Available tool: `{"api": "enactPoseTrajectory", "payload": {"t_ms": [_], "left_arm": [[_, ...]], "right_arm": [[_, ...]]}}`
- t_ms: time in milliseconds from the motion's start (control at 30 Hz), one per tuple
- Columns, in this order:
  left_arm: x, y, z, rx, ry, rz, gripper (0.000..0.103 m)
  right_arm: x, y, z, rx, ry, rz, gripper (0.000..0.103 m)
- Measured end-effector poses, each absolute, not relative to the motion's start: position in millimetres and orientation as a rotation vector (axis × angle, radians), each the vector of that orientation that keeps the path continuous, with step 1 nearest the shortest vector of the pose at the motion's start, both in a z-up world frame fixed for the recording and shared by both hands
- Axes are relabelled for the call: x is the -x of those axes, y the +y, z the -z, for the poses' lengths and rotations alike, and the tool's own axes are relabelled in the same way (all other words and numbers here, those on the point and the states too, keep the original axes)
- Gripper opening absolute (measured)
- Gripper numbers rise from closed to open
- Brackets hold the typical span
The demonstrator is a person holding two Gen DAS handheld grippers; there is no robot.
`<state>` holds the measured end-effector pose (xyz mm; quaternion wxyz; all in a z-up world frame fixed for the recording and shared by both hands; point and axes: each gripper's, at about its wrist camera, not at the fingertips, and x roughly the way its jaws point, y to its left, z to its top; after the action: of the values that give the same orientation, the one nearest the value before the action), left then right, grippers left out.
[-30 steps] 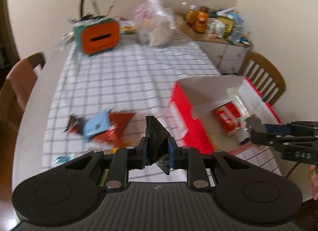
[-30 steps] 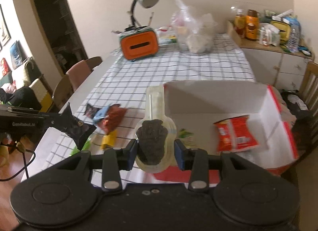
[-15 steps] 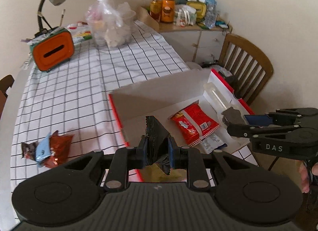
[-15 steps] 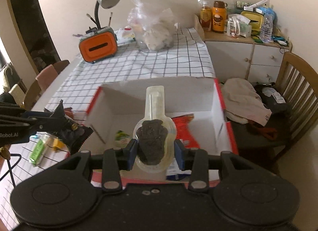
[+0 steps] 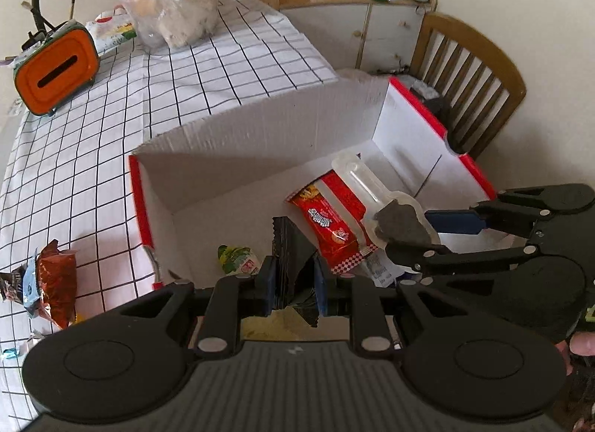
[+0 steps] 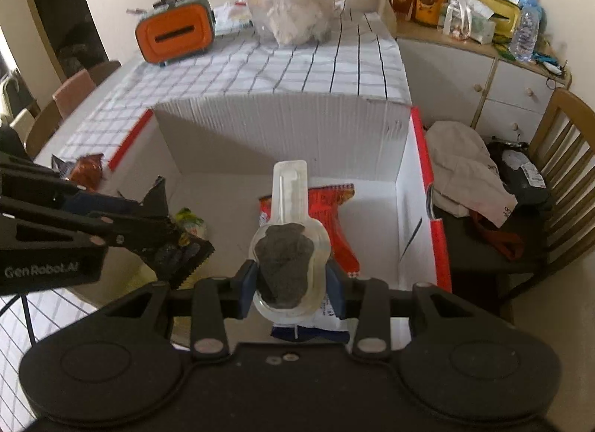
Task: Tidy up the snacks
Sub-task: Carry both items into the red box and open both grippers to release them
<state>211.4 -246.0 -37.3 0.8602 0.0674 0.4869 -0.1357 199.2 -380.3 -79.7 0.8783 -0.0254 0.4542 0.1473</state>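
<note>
Your left gripper [image 5: 293, 285] is pinching a black sachet [image 5: 288, 246], pads pressing on both its sides, and hanging over the near left part of the box [image 5: 260, 142]. Your right gripper [image 6: 290, 283] is clamping a clear spoon-shaped pack [image 6: 288, 238] with a dark lump in its bowl, handle pointing toward the box's far wall; it is sitting over the middle of the box. Both items are gripped in the air above the box floor, not lying on it.

Lying in the box: a red packet [image 5: 327, 220] under the spoon pack, a small green-yellow packet [image 5: 236, 259] near the left wall, and a white-blue wrapper [image 6: 327, 316] at the near edge.

Outside, left of the box on the checked cloth [image 5: 111, 105], a few snacks [image 5: 48, 283] are sitting in a small pile. An orange case [image 5: 55, 67] and a plastic bag [image 5: 171, 8] are standing at the far end of the table. Your fingertip [image 5: 582, 342] is showing at the right edge of the left view.
</note>
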Motion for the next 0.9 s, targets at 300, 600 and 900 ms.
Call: {"api": "enactPoseTrajectory", "payload": {"t_ms": [300, 600, 900], "left_arm": [[-220, -263, 63, -0.213, 1.122, 0.275, 0.021], [-222, -258, 66, -0.197, 1.146, 0.248, 0.022], [-212, -245, 47, -0.156, 1.101, 0.246, 0.030]], "right_arm": [[-204, -377, 97, 0.079, 1.003, -0.334, 0.038], [-204, -379, 98, 0.070, 1.014, -0.356, 0.038], [-191, -385, 74, 0.028, 0.960, -0.407, 0.042]]}}
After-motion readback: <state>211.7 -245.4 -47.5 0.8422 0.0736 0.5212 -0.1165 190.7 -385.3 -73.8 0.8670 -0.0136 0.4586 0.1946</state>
